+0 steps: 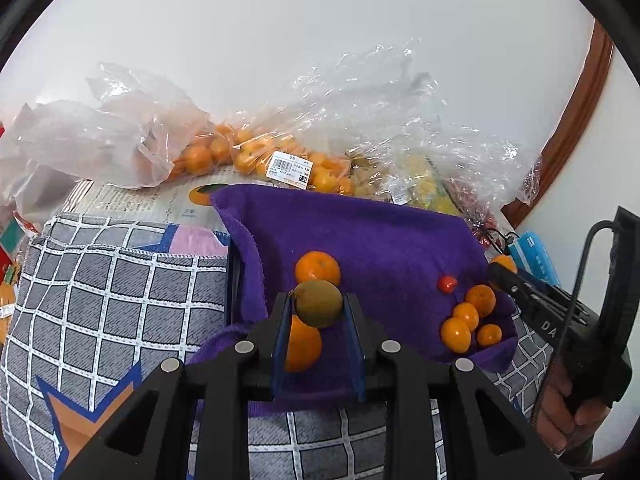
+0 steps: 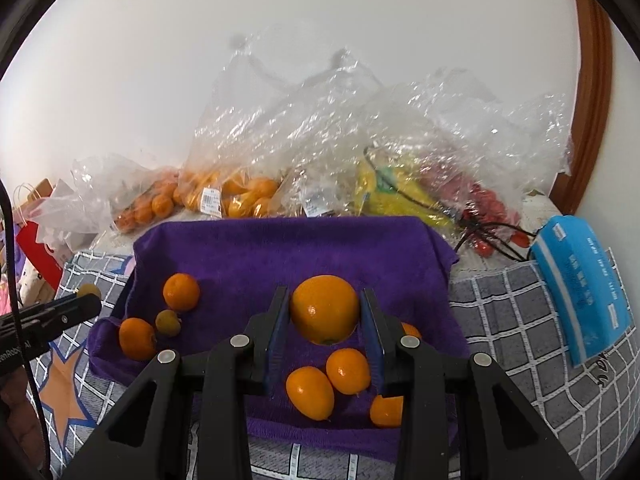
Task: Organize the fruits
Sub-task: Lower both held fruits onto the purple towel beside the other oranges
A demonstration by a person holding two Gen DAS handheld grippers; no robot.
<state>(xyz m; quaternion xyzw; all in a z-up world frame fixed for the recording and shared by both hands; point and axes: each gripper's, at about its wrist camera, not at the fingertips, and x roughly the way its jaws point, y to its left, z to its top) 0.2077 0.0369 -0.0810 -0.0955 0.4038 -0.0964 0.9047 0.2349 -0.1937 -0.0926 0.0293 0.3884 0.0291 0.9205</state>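
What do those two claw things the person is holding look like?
Both are matte black plastic. The left claw and right claw each have two blue-lined fingers on angular arms with round silver pins. The right one, seen from the left camera, carries white lettering and a black cable.

Checked bed cover (image 2: 516,304), purple towel (image 2: 280,256), plastic fruit bags (image 2: 320,140), blue tissue pack (image 2: 580,284)

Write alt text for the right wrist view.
The right tool grips a large orange above a purple towel scattered with smaller oranges and kumquats. Behind the towel, clear plastic bags hold more oranges, bananas and red fruit; a blue tissue pack lies at right.
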